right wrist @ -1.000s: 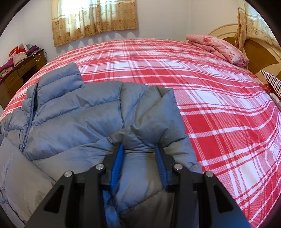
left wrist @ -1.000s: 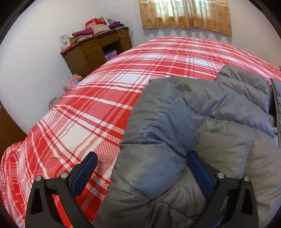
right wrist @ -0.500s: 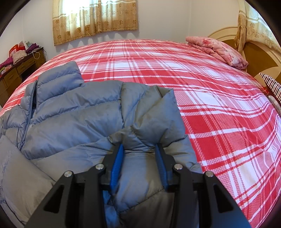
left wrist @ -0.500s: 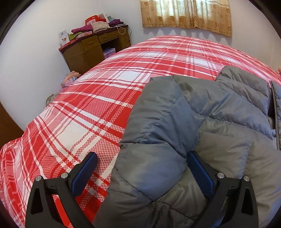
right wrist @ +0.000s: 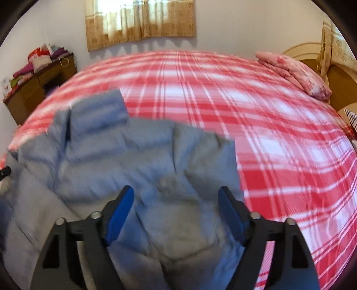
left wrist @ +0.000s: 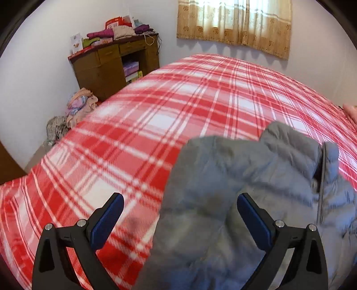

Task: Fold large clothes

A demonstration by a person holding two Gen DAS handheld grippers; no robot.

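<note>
Jacket (right wrist: 125,160) on plaid bed (left wrist: 156,125), left tool (left wrist: 178,214) wide, right tool (right wrist: 176,205) opening, both empty

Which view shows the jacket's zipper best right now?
The left wrist view: the zipper runs as a clear dark line down the grey jacket near the collar, fairly sharp. In the right wrist view the jacket is motion-blurred and the zipper can't be made out.

No words or numbers can be read here. The boxes (left wrist: 116,21) on the desk (left wrist: 111,64) are too blurry.
</note>
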